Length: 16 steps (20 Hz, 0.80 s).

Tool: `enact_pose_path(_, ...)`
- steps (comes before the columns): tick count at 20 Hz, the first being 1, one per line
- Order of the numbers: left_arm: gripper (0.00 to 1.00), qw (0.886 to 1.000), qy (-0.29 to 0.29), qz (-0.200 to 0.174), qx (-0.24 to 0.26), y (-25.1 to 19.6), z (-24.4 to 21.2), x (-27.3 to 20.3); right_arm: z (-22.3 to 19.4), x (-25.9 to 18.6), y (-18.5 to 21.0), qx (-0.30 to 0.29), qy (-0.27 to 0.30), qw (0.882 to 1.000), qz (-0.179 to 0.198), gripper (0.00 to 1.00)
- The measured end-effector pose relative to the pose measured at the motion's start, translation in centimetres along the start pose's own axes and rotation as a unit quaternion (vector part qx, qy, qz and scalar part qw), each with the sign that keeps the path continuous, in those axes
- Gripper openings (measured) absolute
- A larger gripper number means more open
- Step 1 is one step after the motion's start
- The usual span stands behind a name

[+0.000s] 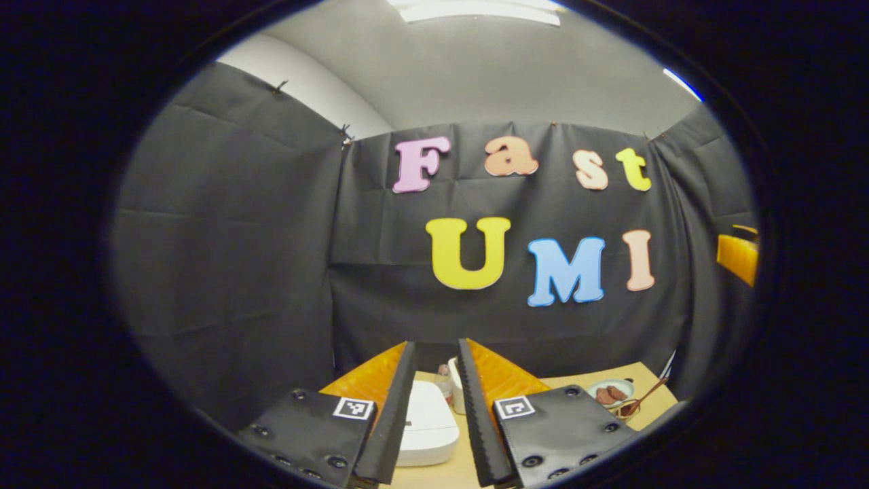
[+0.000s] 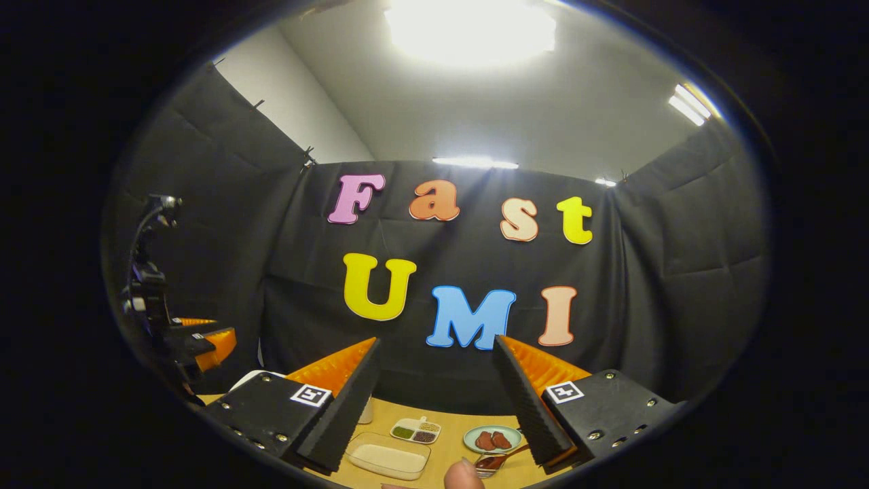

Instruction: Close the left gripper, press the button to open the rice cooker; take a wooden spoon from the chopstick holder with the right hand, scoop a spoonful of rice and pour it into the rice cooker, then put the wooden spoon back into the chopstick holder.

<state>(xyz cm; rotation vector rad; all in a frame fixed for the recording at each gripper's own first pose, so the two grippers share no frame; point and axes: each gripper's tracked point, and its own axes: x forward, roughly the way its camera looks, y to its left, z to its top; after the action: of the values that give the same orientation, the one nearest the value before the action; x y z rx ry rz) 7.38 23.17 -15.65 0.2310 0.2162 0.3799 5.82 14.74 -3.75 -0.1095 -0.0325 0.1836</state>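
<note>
Recording booth, probably lab: black cloth walls [image 2: 224,224], ceiling strip lights [image 2: 475,163], wooden table [image 2: 448,435] with dishes.

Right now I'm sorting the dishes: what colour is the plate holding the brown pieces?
Pale green plate, clearest in the right gripper view.

The white rice cooker [image 1: 424,424] sat on the wooden table with its lid down, the clear shallow tray of rice [image 2: 388,455] lay flat nearer the front, and a wooden spoon [image 2: 499,460] rested beside a small plate.
</note>
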Motion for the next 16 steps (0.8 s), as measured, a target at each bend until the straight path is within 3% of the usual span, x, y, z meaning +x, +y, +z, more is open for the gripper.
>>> enact_pose_path(5,0.1,0.993,0.113,0.011,-0.02,3.8,-10.3,7.9,-0.9,1.2,2.7,-0.028,0.021,0.999,-0.013,0.99)
enact_pose_path(16,0.08,0.971,0.233,0.045,-0.017,5.2,-25.4,15.7,-3.3,2.7,5.2,-0.061,0.075,0.995,-0.005,0.99)
